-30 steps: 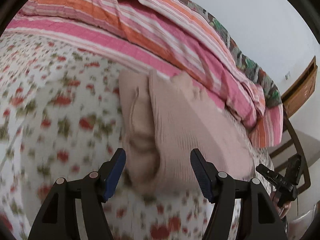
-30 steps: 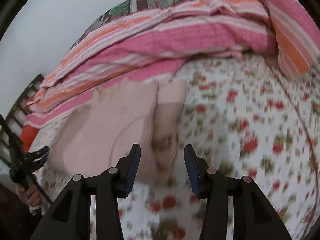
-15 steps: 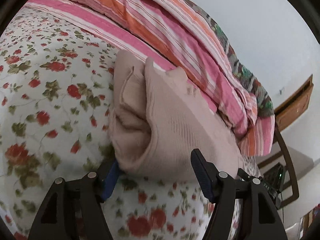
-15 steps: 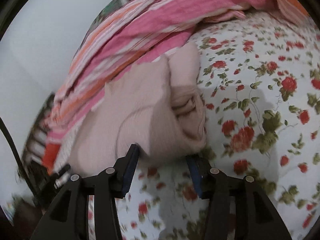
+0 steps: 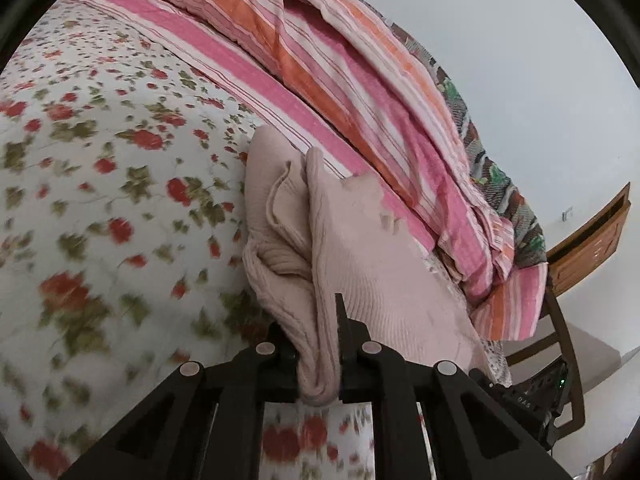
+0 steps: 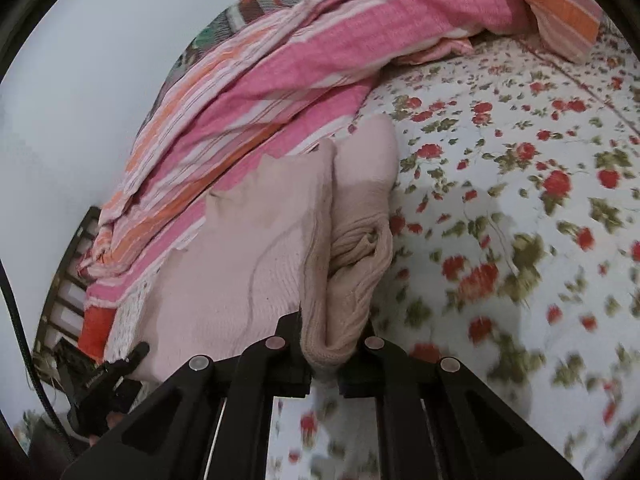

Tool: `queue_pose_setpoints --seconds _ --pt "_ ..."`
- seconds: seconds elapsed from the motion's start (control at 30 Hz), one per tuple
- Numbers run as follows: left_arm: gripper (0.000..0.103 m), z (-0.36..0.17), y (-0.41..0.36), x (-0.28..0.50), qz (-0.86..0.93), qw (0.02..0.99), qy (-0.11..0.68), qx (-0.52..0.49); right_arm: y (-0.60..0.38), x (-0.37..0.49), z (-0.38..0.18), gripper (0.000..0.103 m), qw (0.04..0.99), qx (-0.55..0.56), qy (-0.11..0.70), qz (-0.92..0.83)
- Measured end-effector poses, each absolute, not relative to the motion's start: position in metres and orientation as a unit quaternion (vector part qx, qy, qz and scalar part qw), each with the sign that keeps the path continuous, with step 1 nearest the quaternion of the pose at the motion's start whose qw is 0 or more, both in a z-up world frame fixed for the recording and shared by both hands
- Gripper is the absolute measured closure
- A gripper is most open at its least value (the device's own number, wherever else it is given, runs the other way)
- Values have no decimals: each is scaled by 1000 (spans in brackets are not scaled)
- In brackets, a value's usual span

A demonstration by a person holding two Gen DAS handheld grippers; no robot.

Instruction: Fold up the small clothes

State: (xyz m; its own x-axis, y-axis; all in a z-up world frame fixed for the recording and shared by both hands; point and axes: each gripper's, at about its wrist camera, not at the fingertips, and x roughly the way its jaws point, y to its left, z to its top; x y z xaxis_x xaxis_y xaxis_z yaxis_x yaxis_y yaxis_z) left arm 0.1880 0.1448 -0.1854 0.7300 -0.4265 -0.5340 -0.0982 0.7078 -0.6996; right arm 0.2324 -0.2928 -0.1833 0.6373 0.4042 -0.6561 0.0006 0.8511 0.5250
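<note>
My left gripper (image 5: 319, 354) is pinched down hard on the near edge of the pink knit sweater (image 5: 360, 280), its 2 jaws nearly together with a thick roll of ribbed fabric squeezed between them. My right gripper (image 6: 325, 354) does the same at the other near corner of that sweater (image 6: 256, 264), jaws drawn in tight on a bunched fold that bulges out below them.

The sweater lies folded on the floral bedsheet (image 5: 100, 200), a white sheet printed with red roses and green leaves. From my left side, the garment runs away from me toward the striped quilt (image 5: 340, 80), with 1 rumpled layer tucked under the broad ribbed panel on top. Its far edge touches the pink band of the quilt. From my right side, the broad panel spreads to the left and the narrower rolled part sits beside the roses of the sheet (image 6: 520, 220).

The quilt (image 6: 300, 72), in pink, orange and white stripes, is heaped along the far side of the bed against a pale wall (image 5: 520, 60). A darker patterned blanket (image 5: 496, 184) peeks out behind it. A wooden headboard (image 5: 588, 240) shows at the right of my left view. My other gripper shows dark and small at the lower edge of each view.
</note>
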Motion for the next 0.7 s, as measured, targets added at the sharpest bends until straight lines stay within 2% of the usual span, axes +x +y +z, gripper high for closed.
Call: queue_pose_setpoints --seconds 0.3,0.47,0.5,0.57,0.6,0.63,0.7 --pt "92 -186 145 113 -112 853 367 -354 -303 158 -184 95 863 240 425 128" --pt "91 -189 143 83 -116 853 369 -351 -292 122 -182 94 877 188 425 121" --pt "90 -188 142 82 -115 854 370 -346 -289 117 -181 93 880 173 427 119" --pt "85 -187 143 81 -106 858 379 -331 -285 114 -181 84 882 142 434 113" --pt "75 -185 145 82 -93 861 386 -318 -285 112 -178 79 885 125 434 114" --pt "72 -183 147 83 -87 865 388 -307 -285 110 -175 78 887 116 430 118" --pt "70 -175 149 81 -80 880 378 -276 -290 108 -165 77 898 99 412 121"
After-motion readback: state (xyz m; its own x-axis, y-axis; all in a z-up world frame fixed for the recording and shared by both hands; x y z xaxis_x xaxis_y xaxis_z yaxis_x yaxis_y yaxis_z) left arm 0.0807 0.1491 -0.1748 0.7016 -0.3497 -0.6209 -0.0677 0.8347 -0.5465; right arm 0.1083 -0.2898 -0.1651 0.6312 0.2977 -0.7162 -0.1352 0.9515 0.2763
